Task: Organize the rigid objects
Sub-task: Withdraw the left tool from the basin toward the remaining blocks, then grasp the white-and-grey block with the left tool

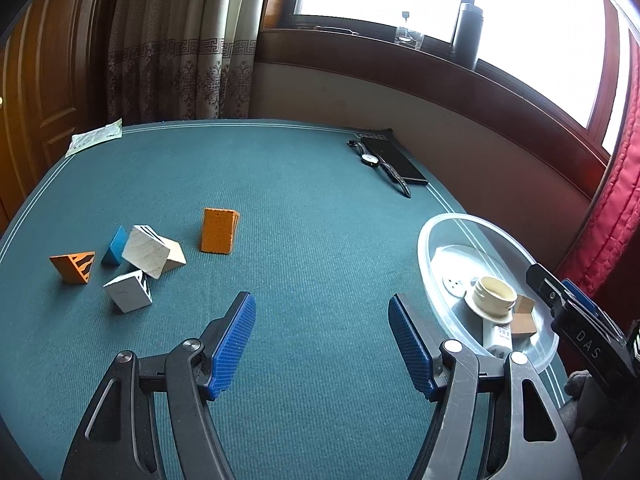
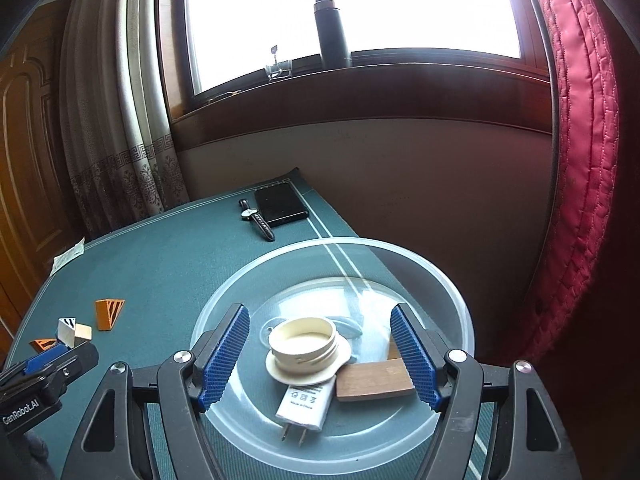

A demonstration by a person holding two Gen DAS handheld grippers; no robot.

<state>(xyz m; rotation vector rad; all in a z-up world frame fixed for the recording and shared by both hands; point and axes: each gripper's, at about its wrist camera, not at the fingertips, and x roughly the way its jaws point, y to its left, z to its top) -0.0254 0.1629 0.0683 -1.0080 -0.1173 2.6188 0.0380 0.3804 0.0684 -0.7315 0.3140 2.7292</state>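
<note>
Desk (image 1: 320, 184) with clear plastic bowl (image 2: 460, 304) at its right edge, holding a cream threaded cap (image 2: 304, 350), charger and wood block; 6 blocks, including the orange block (image 1: 218, 232), lie left. Left gripper (image 1: 322, 344) and right gripper (image 2: 320, 356) both hang spread, empty. Risk: the right gripper, low over the bowl, could nudge it off the edge.

I see orange, white and blue wooden blocks (image 1: 149, 256) clustered on the green cloth; a clear plastic bowl (image 2: 448, 280) holds cream ring, charger, wood pieces.

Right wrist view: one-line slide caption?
Open right tongs above the clear bowl holding a cream threaded ring, wooden block and charger.
</note>
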